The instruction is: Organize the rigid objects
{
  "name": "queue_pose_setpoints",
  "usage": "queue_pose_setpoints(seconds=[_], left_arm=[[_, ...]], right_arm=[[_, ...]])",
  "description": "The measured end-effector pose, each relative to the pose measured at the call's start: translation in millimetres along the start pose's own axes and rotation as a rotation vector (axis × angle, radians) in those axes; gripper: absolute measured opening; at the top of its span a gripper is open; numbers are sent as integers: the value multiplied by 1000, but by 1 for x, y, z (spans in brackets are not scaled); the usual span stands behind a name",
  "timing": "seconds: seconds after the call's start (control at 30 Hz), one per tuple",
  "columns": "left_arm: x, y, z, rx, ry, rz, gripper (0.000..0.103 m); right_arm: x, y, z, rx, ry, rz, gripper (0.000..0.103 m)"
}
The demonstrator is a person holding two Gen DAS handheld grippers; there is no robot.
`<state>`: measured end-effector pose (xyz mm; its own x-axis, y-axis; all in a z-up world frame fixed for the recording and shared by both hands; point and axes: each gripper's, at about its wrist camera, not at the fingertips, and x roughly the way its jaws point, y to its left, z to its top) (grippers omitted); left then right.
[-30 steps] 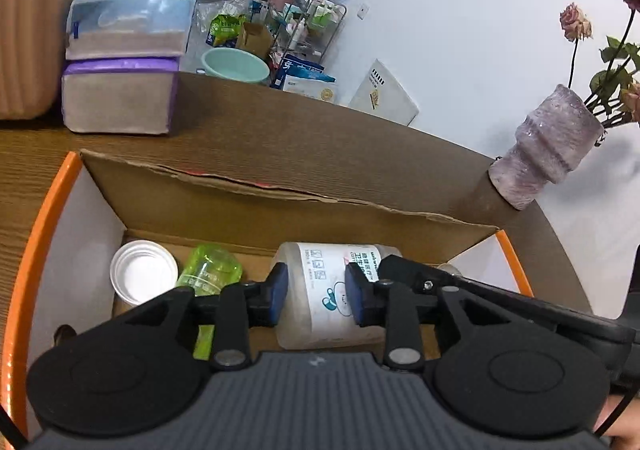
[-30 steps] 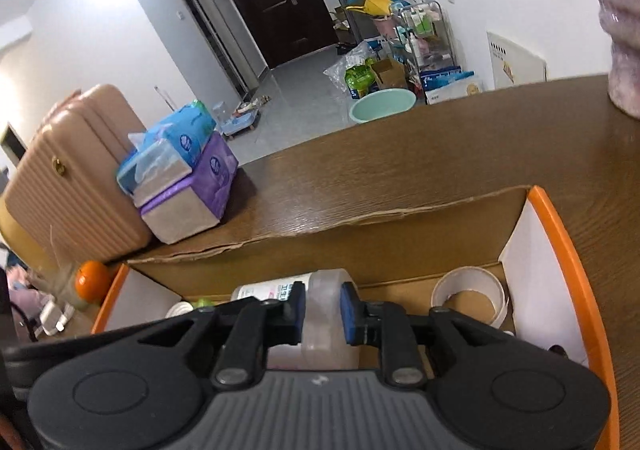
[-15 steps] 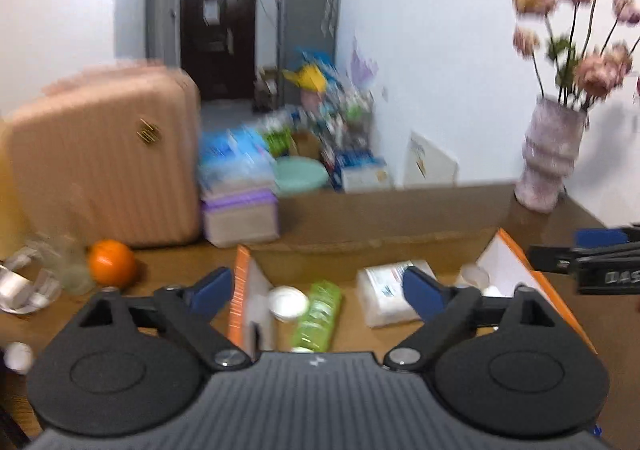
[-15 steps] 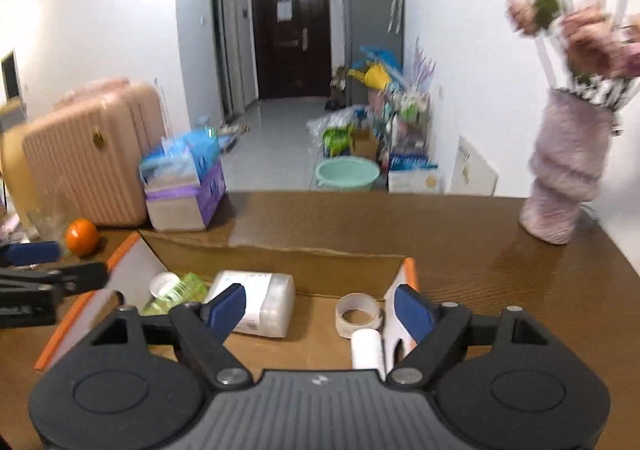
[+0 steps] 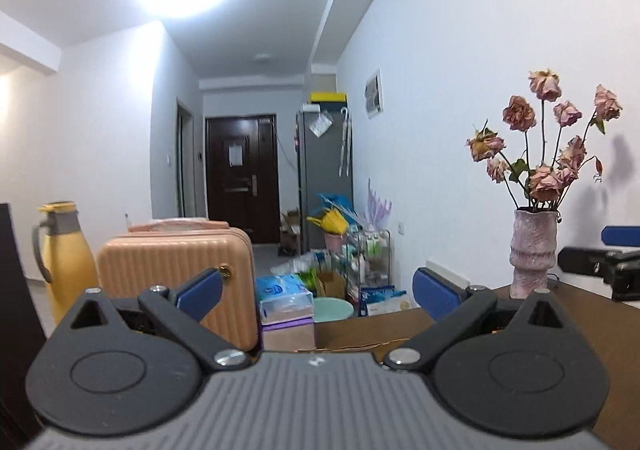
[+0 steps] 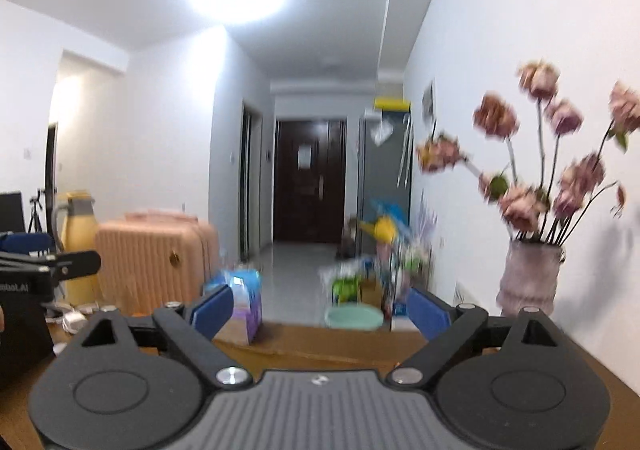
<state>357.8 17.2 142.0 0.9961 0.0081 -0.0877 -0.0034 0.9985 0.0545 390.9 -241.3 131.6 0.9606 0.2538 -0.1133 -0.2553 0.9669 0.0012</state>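
A white-walled room runs back along a hallway to a dark door (image 5: 241, 178), with a bright ceiling light overhead. Both cameras look level across a brown wooden table (image 5: 592, 326).

The left gripper (image 5: 318, 292) has its blue-padded fingers (image 5: 200, 292) spread wide with nothing between them. The right gripper (image 6: 320, 308) is likewise spread and empty; its view is blurred. Each gripper shows at the edge of the other's view, the right one at the far right of the left view, the left one at the far left of the right view, where part of a white marking reads "boLAI".

Of the task's box, only a thin strip of cardboard edge (image 5: 348, 347) shows just above the left gripper's body, low between the fingers; in the right view a tan edge (image 6: 280, 350) lies in the same place. What the box holds cannot be seen.

Beyond the left fingers stand a peach suitcase (image 5: 176, 282), a yellow jug (image 5: 66, 258), and stacked tissue packs (image 5: 285, 310), whose print is too small to read. A pink vase (image 5: 532, 254) of dried roses stands on the table at right. A green basin (image 6: 353, 317) and cluttered shelves (image 5: 368, 254) sit further back on the floor.
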Motion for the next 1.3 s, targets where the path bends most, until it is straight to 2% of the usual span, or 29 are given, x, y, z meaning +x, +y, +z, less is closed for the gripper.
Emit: queue_pose_setpoints(seconds=[0.27, 0.33, 0.4, 0.53, 0.67, 0.77, 0.87, 0.93, 1.1, 1.17, 1.3], left_arm=[[-52, 2, -21, -36, -13, 11, 103], [-68, 6, -29, -48, -9, 2, 103], [-92, 8, -40, -37, -20, 7, 103], [-141, 10, -66, -9, -22, 33, 103], [-193, 13, -95, -11, -43, 2, 103], [-228, 13, -113, -6, -56, -13, 103], [-263, 12, -135, -6, -80, 42, 103], [-280, 11, -149, -19, -57, 68, 103], [-301, -1, -162, 32, -79, 6, 103], [-305, -3, -166, 22, -58, -30, 103], [-296, -10, -171, 32, -28, -32, 103]], right_arm=[[-46, 10, -20, 48, -5, 15, 94], [-61, 11, -27, 60, -5, 23, 98], [-83, 14, -35, 69, -19, 13, 103], [-134, 26, -58, 2, -60, 7, 103], [-180, 36, -87, -51, -50, 11, 103], [-214, 41, -111, -41, -34, -1, 103], [-244, 45, -131, -1, -11, -25, 103], [-261, 51, -144, 5, 2, -47, 103], [-288, 70, -175, -28, 39, -30, 103], [-286, 77, -178, -44, 59, -37, 103], [-272, 76, -179, -33, 71, -18, 103]])
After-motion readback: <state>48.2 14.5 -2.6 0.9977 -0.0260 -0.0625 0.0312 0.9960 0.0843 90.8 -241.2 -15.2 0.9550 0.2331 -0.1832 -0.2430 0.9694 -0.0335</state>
